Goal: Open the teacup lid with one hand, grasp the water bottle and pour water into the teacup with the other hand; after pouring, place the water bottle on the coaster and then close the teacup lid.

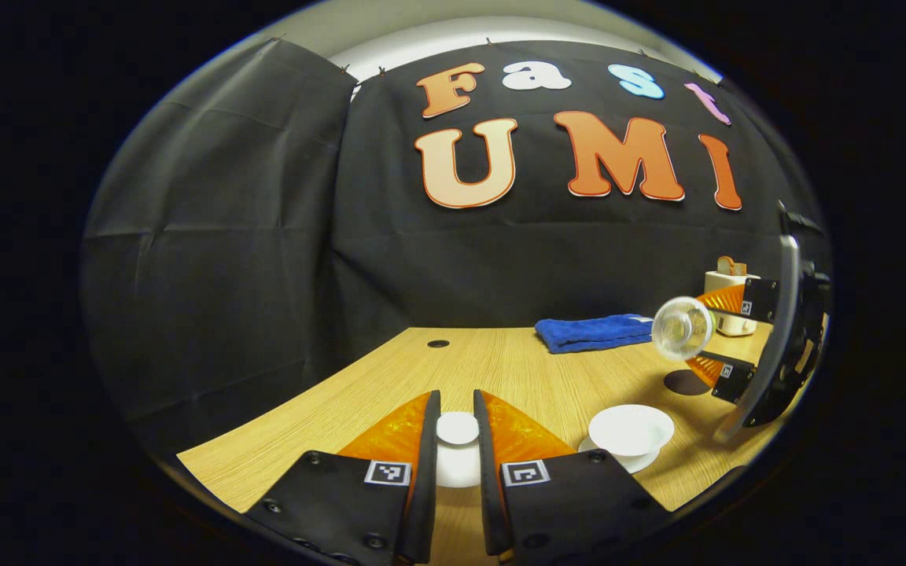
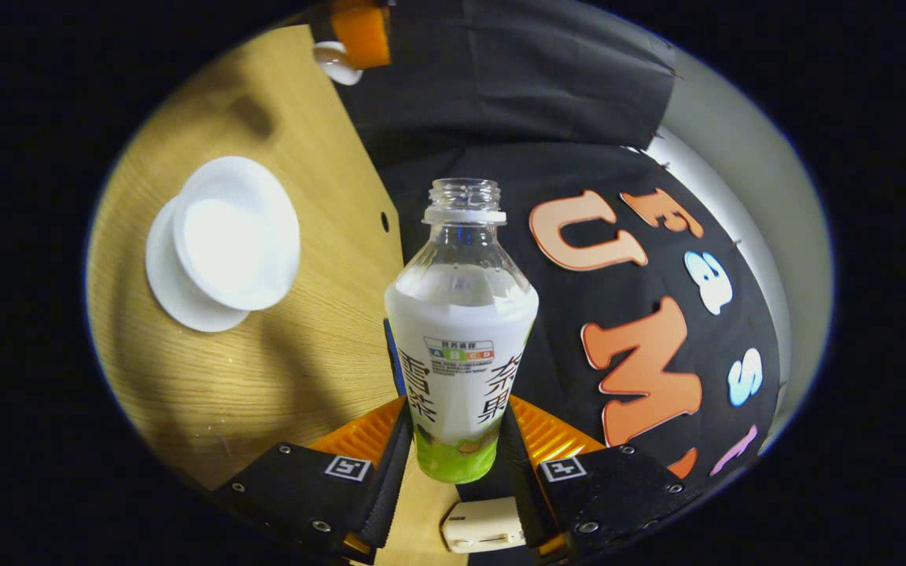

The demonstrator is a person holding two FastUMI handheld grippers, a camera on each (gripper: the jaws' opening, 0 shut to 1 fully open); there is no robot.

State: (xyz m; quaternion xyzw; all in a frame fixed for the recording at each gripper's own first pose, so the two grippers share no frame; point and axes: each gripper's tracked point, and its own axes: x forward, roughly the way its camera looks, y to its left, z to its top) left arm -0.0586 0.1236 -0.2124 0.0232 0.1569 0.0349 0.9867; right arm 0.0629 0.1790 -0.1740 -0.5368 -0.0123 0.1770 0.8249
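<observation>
I am seeing the lid only in part in the left gripper view: both fingers of the left gripper are covering its sides, and I cannot make out its lower edge. The bottle's base is hiding behind the right gripper in the right gripper view. A cream box at 6 o'clock is partly cut off, and I cannot tell what it is.

The left gripper is pinching the white lid between its fingers. The right gripper is clamping the bottle low on its labelled body, tipped over the wooden table.

The open white teacup is sitting on its saucer, at 4 o'clock from the left gripper. The bottle is clear, uncapped, with a white and green label.

A dark coaster and a blue towel are lying beyond the cup.
</observation>
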